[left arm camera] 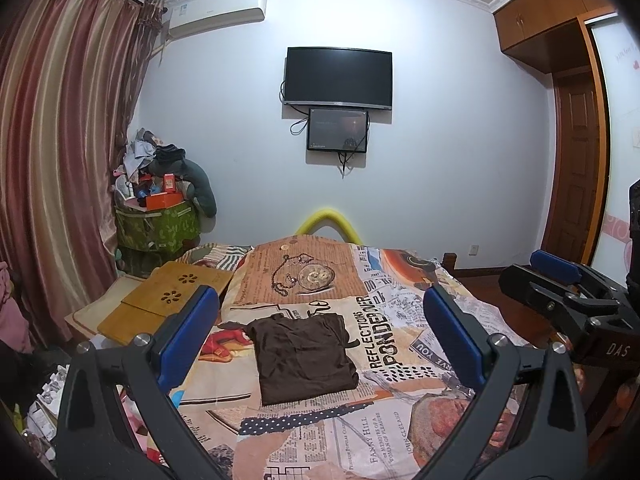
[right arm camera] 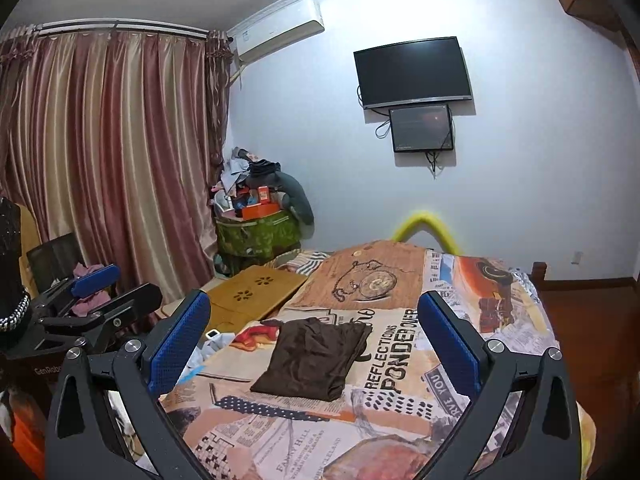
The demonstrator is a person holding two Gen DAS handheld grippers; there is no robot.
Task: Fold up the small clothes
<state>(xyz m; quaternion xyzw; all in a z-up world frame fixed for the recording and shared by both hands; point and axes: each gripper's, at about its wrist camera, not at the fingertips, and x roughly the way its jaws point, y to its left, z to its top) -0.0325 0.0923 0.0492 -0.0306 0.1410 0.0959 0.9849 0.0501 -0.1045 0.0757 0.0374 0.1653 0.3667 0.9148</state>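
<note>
Ahead of both spread grippers, apparently folded garment.

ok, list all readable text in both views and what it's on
"REFLECTIONS PONDER OVER": bedspread, beside the folded brown garment.
"FANNY HILL", "JOHN CLELAND": bedspread, near edge.
"DAS": right gripper body, seen from the left wrist.
"GenRobo", cut off: left gripper body, seen from the right wrist.
Remaining newsprint, air conditioner sticker, TV badge: unreadable.

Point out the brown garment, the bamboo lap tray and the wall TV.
brown garment [left arm camera: 306, 356], left wrist view, middle of the folded cloth.
bamboo lap tray [right arm camera: 250, 294], right wrist view, top board near its flower cutouts.
wall TV [left arm camera: 338, 77], left wrist view, centre of the dark screen.
</note>
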